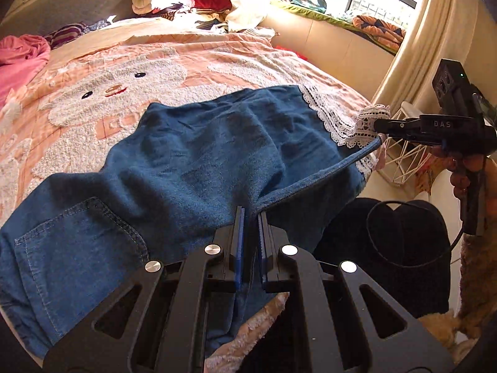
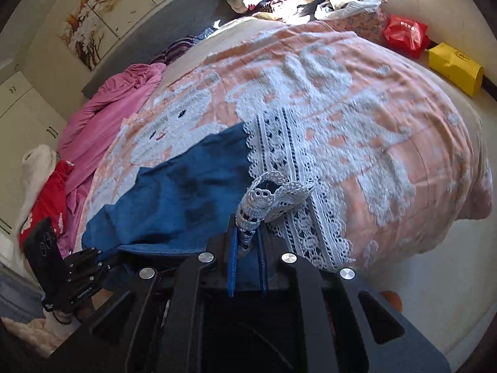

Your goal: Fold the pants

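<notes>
Denim pants (image 1: 192, 161) being stretched flat: left gripper (image 1: 250, 214) pinching the near edge, right gripper (image 2: 248, 236) pinching the lace hem (image 2: 279, 168). Next, carrying the hem over to fold.

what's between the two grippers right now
In the left wrist view, a taut blue edge of the pants runs from the left gripper to the right gripper, which pinches the white lace hem. Nothing else lies between them.
</notes>
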`<state>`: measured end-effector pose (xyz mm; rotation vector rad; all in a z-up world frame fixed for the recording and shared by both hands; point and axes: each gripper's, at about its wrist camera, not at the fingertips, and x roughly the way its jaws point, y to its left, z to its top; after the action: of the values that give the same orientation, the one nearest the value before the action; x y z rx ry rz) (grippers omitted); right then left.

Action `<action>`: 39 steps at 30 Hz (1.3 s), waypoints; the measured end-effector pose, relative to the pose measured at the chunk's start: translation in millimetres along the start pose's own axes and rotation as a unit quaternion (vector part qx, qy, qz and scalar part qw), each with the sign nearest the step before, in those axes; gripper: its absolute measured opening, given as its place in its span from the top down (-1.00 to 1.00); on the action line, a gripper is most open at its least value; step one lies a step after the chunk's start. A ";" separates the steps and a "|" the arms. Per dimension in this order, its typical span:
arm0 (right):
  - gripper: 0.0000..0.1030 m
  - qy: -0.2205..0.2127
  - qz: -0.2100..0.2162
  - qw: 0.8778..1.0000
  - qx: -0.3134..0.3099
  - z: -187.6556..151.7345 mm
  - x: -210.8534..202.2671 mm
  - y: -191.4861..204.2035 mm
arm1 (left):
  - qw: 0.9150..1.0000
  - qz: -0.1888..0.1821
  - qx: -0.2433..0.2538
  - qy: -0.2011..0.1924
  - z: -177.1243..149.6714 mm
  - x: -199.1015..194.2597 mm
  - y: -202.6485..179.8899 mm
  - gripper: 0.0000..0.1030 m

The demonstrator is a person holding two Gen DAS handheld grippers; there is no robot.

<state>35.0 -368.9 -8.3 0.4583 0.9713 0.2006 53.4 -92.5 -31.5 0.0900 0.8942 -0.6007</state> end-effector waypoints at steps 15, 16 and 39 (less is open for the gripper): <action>0.47 0.038 -0.057 0.997 0.023 -31.5 4.4 -37.7 | 0.999 0.012 0.024 0.039 -12.8 23.5 -5.2 0.75; 0.42 0.039 -0.067 0.997 0.018 -32.0 4.7 -37.9 | 0.999 0.011 0.026 0.041 -13.1 24.8 -6.0 0.73; -0.24 -0.083 -0.060 0.990 -0.102 36.0 -54.3 -7.3 | 0.996 0.059 -0.060 -0.029 75.3 -10.5 65.3 0.14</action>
<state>34.6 -405.5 46.1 0.2240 0.8027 0.1491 135.9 -57.2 13.1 0.0175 0.8603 -0.4370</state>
